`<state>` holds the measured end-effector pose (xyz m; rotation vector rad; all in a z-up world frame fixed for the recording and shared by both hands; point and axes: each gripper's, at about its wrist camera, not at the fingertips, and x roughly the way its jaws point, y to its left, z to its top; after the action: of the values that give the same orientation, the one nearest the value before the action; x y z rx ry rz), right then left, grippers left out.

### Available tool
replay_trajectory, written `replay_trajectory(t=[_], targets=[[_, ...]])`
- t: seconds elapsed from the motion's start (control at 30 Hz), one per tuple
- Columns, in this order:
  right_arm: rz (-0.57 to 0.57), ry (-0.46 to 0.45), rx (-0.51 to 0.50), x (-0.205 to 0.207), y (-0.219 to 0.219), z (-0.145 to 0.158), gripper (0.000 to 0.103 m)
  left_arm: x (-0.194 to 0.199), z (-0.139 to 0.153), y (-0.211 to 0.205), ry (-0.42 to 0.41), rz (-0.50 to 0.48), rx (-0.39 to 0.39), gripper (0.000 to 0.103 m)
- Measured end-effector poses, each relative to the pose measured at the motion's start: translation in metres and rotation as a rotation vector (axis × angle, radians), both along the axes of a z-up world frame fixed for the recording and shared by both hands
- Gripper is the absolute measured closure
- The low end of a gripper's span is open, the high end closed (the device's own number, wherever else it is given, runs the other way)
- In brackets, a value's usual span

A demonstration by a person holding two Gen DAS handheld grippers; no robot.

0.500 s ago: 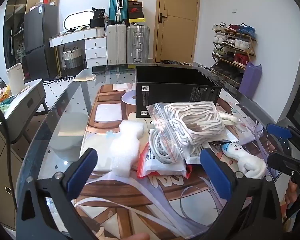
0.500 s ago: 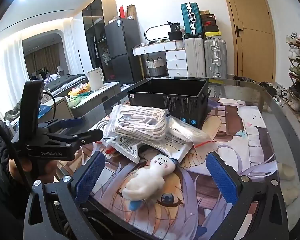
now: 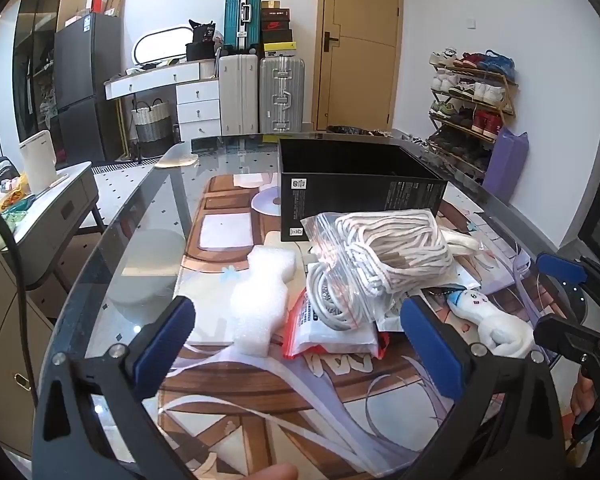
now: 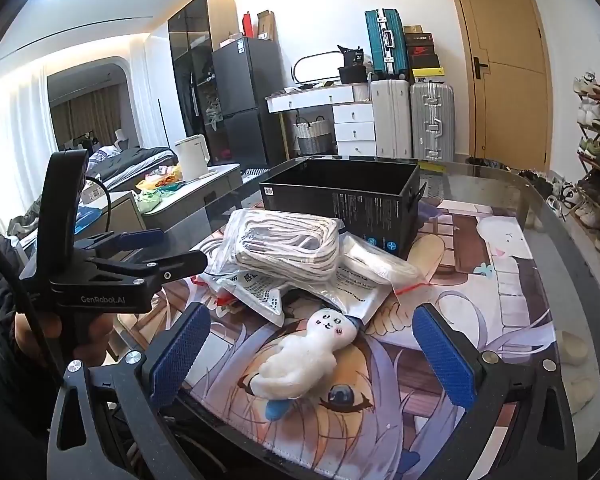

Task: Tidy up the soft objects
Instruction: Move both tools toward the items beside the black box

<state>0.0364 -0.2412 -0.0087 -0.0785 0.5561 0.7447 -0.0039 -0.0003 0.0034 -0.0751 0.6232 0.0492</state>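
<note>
Your left hand-held gripper [image 3: 298, 334] hovers above the near edge of the surface [image 3: 140, 240] with its blue-padded jaws spread wide and nothing between them. Your right hand-held gripper [image 4: 310, 354] is likewise wide open and holds nothing; in the left wrist view it appears at the far right edge, side-on.

Working left to right in the left wrist view:

1. A white foam piece [image 3: 262, 296] lies flat on the printed mat [image 3: 228, 392], just ahead of the left jaw.
2. A red-edged packet [image 3: 332, 334] lies beside the foam piece, partly under the pile.
3. A clear zip bag of coiled white rope [image 3: 388, 258] rests on top of the pile, with a coiled white cable [image 3: 328, 300] tucked against its left side.
4. A black open-topped box [image 3: 360, 184] stands upright behind the pile, with the bag close against its near wall; you cannot tell from either view whether they touch.
5. A small white plush figure [image 3: 488, 320] lies on the mat to the right of the pile, well apart from the box.

In the right wrist view the plush figure [image 4: 308, 356] lies on its back on the mat, directly between the open jaws of the right hand-held gripper but not touched by either pad.
</note>
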Motion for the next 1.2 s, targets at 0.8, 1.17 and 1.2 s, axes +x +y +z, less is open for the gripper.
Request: replay_trajectory(t=[0.8, 1.17, 1.2], targets=[[-0.002, -0.006, -0.027, 0.0, 0.003, -0.005, 0.0, 0.004, -0.003, 0.001, 0.029, -0.005, -0.006, 0.0], [-0.02, 0.015, -0.015, 0.005, 0.003, -0.011, 0.0, 0.004, -0.003, 0.0, 0.031, -0.01, 0.003, 0.0], [-0.024, 0.016, -0.018, 0.005, 0.003, -0.012, 0.0, 0.005, -0.004, 0.0, 0.032, -0.011, 0.003, 0.0]])
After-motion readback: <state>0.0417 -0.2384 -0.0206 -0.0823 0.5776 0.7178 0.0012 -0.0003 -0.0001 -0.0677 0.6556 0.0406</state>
